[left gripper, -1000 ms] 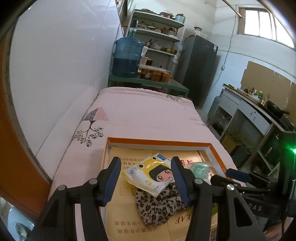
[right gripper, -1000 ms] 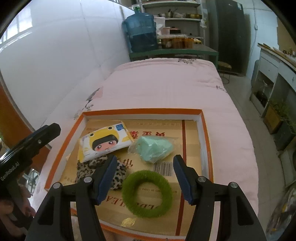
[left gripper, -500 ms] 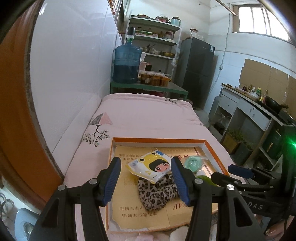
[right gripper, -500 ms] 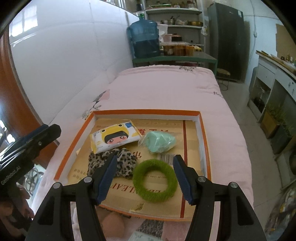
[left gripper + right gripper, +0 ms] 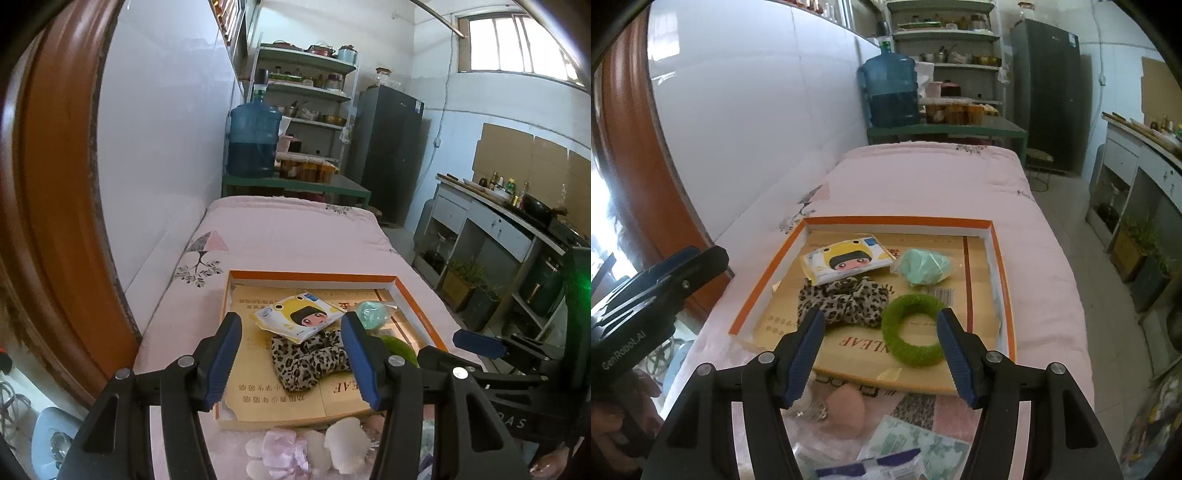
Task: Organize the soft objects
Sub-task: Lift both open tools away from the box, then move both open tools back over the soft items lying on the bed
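Note:
An orange-rimmed shallow box [image 5: 996,258] [image 5: 310,275] lies on the pink bed. It holds a yellow cartoon tissue pack [image 5: 846,258] [image 5: 299,319], a leopard-print scrunchie [image 5: 842,301] [image 5: 306,360], a green fuzzy ring [image 5: 912,332] and a mint item in clear wrap [image 5: 925,266] [image 5: 371,314]. Loose on the bed in front of the box lie a pink sponge [image 5: 846,408], pale fluffy pieces [image 5: 314,448] and packets [image 5: 905,443]. My left gripper [image 5: 291,354] and right gripper [image 5: 881,350] hover above the box's near side, both open with nothing between their fingers.
A white wall and a brown wooden frame [image 5: 55,184] run along the left of the bed. A blue water jug [image 5: 253,140], shelves and a dark fridge [image 5: 388,158] stand beyond the bed's far end. A counter [image 5: 517,221] lines the right side.
Both grippers have drawn back and up from the box, so it looks smaller and farther. Loose items on the bed in front of the box have come into view. Jaws unchanged.

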A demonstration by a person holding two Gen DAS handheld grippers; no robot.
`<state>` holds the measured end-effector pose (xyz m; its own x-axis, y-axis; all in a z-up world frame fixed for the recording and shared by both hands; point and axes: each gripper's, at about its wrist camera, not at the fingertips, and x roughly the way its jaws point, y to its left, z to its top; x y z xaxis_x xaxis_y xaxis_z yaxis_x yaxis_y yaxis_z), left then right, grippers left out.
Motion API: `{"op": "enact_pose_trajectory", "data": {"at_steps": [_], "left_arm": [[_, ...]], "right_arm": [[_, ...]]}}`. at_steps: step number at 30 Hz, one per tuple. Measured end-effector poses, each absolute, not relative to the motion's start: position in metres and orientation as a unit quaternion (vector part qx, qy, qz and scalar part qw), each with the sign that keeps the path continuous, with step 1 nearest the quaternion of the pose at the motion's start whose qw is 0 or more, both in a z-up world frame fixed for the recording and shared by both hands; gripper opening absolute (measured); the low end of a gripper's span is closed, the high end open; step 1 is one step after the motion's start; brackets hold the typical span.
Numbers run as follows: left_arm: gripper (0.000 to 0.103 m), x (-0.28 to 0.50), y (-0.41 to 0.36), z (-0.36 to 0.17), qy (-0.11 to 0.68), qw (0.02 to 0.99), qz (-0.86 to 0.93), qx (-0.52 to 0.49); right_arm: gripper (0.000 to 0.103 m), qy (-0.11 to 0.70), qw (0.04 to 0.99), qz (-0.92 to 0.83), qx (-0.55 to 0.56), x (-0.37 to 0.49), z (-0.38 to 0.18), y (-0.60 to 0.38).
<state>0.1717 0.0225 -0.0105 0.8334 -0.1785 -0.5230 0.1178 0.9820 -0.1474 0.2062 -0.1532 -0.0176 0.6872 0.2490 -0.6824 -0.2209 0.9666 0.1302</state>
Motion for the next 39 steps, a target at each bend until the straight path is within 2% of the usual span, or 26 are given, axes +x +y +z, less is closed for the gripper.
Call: {"op": "enact_pose_trajectory", "data": {"at_steps": [39], "left_arm": [[0.056,0.075,0.023,-0.023,0.278,0.953,-0.105,-0.053]], "right_arm": [[0.065,0.353,0.927,0.128,-0.008,0.096,-0.020,-0.145]]}}
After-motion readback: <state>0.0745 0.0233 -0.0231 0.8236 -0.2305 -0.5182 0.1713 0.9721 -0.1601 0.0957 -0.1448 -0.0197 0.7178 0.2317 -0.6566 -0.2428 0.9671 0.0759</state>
